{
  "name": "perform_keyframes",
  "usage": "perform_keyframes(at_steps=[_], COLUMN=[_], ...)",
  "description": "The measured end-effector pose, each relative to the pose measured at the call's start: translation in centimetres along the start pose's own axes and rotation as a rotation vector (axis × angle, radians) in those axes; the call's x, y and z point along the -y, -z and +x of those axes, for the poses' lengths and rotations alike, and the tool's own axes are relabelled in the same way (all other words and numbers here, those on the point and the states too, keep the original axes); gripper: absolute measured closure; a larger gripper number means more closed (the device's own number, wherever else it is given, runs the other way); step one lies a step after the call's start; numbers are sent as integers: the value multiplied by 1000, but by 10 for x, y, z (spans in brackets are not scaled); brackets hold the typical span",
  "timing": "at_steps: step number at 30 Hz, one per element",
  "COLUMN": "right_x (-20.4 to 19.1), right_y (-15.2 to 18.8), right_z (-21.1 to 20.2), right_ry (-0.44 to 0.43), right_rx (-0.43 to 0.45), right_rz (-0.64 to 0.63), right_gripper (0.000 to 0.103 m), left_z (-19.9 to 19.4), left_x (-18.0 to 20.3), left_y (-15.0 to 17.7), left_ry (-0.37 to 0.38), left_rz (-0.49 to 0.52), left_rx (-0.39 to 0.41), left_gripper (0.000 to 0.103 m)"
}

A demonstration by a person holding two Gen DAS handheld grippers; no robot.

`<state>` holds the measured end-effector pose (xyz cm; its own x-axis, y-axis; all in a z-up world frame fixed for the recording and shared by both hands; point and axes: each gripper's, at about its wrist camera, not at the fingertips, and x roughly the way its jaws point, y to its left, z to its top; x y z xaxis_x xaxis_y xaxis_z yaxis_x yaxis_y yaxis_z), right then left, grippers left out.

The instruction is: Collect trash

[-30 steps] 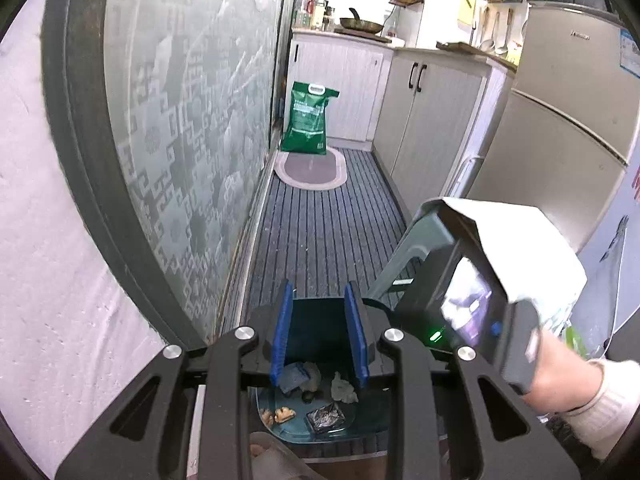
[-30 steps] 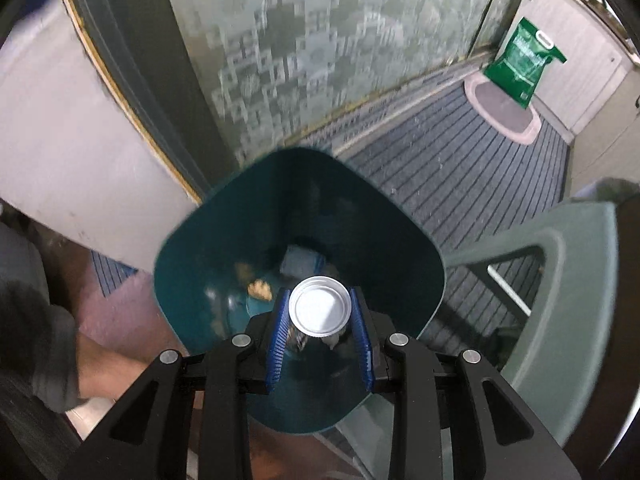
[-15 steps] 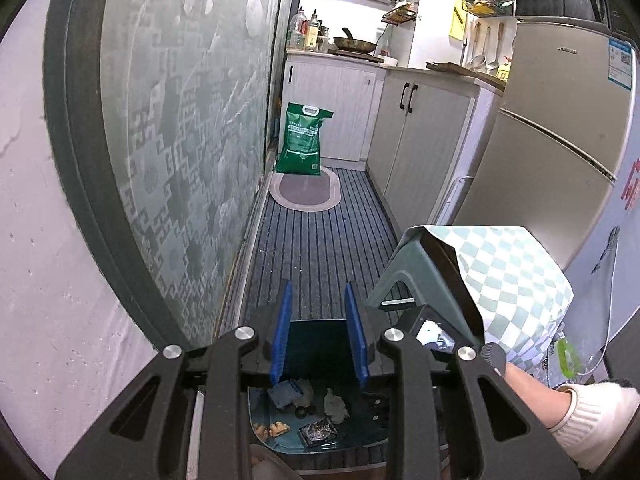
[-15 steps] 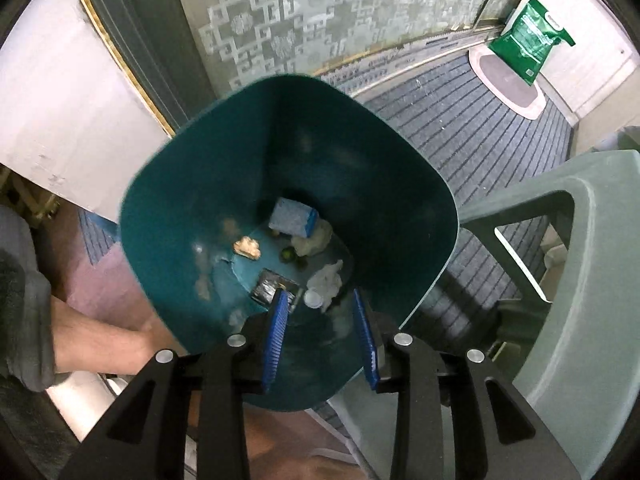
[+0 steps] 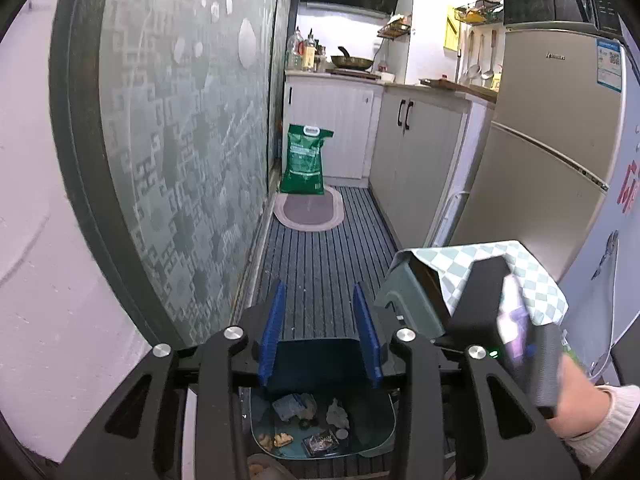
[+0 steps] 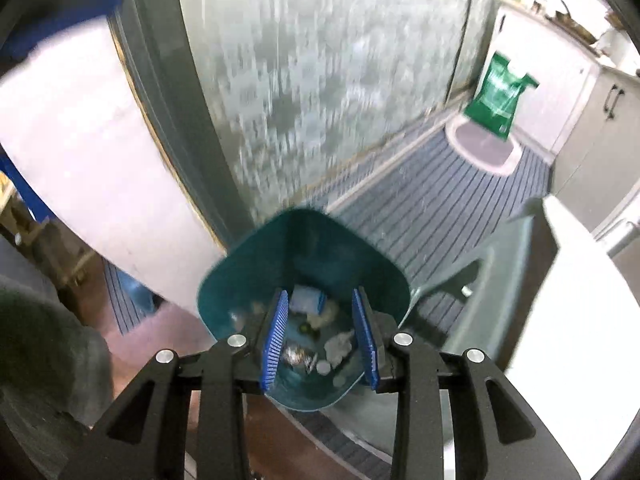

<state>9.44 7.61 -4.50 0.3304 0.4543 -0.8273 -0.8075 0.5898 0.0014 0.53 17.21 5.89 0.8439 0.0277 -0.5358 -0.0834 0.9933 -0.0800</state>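
The teal bin [image 6: 304, 264] sits low on the striped floor mat [image 5: 320, 264], just beside a grey-green plastic stool [image 6: 496, 280] and close to the patterned glass door [image 5: 180, 140], a spot that seems chosen so that both grippers can hang over its mouth and drop things straight in. The right gripper [image 6: 319, 338] hovers above the opening, its blue pads parted and nothing between them, so I judge it released; this view is blurred, so fine detail is uncertain. The left gripper [image 5: 319, 330] is likewise spread and empty, held level over the bin's near wall, probably just waiting its turn. The trash [image 5: 304, 424] lies at the bottom of the bin: a pale blue packet, crumpled white scraps, a dark foil wrapper, some tan crumbs and a small round pale piece. The bin looks only thinly filled, with its inner walls mostly bare
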Motion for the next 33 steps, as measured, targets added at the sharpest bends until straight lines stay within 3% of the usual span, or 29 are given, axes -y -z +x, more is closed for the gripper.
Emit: perform_keyframes(at_steps=[6, 7, 9, 12, 13, 15, 18, 28, 33], right_x=[13, 15, 22, 33, 37, 45, 57, 81, 89], right_y=[-1, 1, 7, 19, 24, 35, 53, 128, 151], right_z=[-65, -75, -100, -128, -136, -154, -172, -210, -209], right_ry=[33, 41, 64, 105, 126, 167, 196, 211, 169], right_rx=[130, 147, 199, 254, 270, 315, 332, 329, 343], right_rz=[50, 56, 82, 114, 123, 144, 169, 247, 259], right_gripper=[67, 60, 46, 30, 20, 11, 5, 4, 4], left_z=[-9, -10, -13, -21, -23, -27, -30, -14, -18], left_x=[13, 16, 19, 26, 28, 33, 37, 58, 70], left_y=[-6, -5, -1, 5, 6, 11, 18, 61, 67], left_ry=[-20, -23, -40, -63, -69, -96, -103, -115, -96], left_rz=[27, 35, 49, 58, 63, 80, 67, 53, 36], left_rx=[26, 31, 41, 58, 68, 77, 67, -25, -24], left_gripper=[43, 34, 28, 8, 7, 4, 3, 3, 3])
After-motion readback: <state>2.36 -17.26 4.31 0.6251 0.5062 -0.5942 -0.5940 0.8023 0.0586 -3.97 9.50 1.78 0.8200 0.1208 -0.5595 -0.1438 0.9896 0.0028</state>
